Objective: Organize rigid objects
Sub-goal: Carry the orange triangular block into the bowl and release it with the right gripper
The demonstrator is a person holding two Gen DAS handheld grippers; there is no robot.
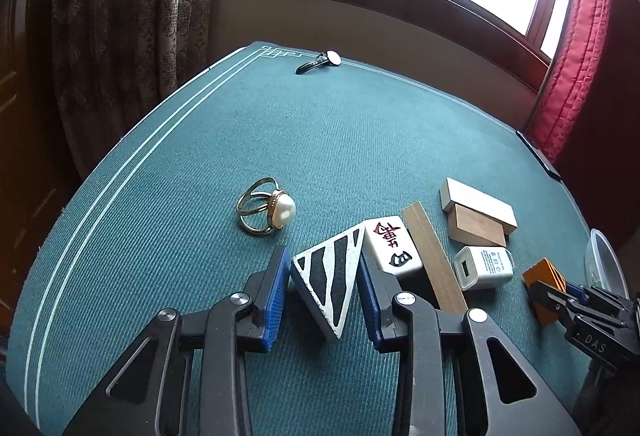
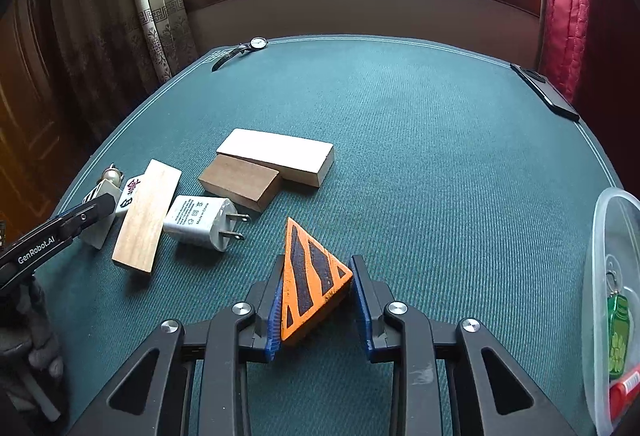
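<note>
My left gripper (image 1: 325, 276) has its jaws around a white triangular block with black stripes (image 1: 332, 276); both blue pads touch its sides as it rests on the green table mat (image 1: 320, 140). My right gripper (image 2: 317, 300) straddles an orange triangular block with black stripes (image 2: 310, 284); the left pad touches it, the right pad stands just off its corner. Between them lie a mahjong tile (image 1: 394, 244), a thin wooden slat (image 2: 146, 214), a white USB charger (image 2: 202, 222), a brown wooden block (image 2: 240, 182) and a pale wooden block (image 2: 280, 154). A pearl ring (image 1: 268, 212) lies left.
A wristwatch (image 1: 320, 62) lies at the mat's far edge. A dark phone (image 2: 546, 90) lies at the far right edge. A clear plastic container (image 2: 612, 300) with a green keychain and a red item stands at the right. Curtains and a window are behind.
</note>
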